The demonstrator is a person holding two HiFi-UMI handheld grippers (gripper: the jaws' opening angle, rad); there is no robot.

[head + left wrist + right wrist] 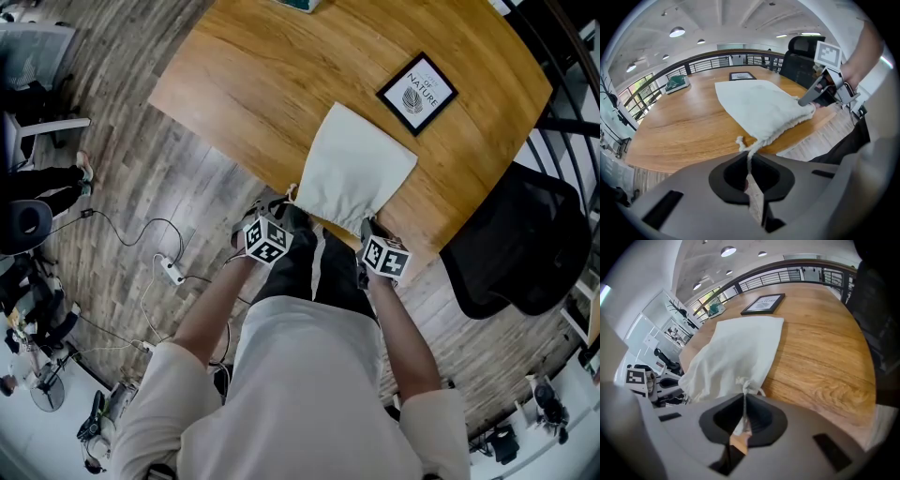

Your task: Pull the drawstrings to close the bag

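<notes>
While the white drawstring bag [352, 169] is lying at the wooden table's [244, 66] near edge, the left gripper [751, 164] is clamping the left cord [749, 147] and the right gripper [743, 413] is clamping the right cord [743, 392]. Gripping seems done, so the next move is probably calling for an outward pull on both cords, cinching the mouth.

The bag [356, 169] is matt, off-white woven cloth with a twisted, rope-like cord [751, 150], lying on a smooth, faintly glossy wood-grain tabletop [272, 66], while the picture [417, 94] at the bag's one o'clock has a black frame, and the floor [131, 159] shows grey, weathered-looking planks.
</notes>
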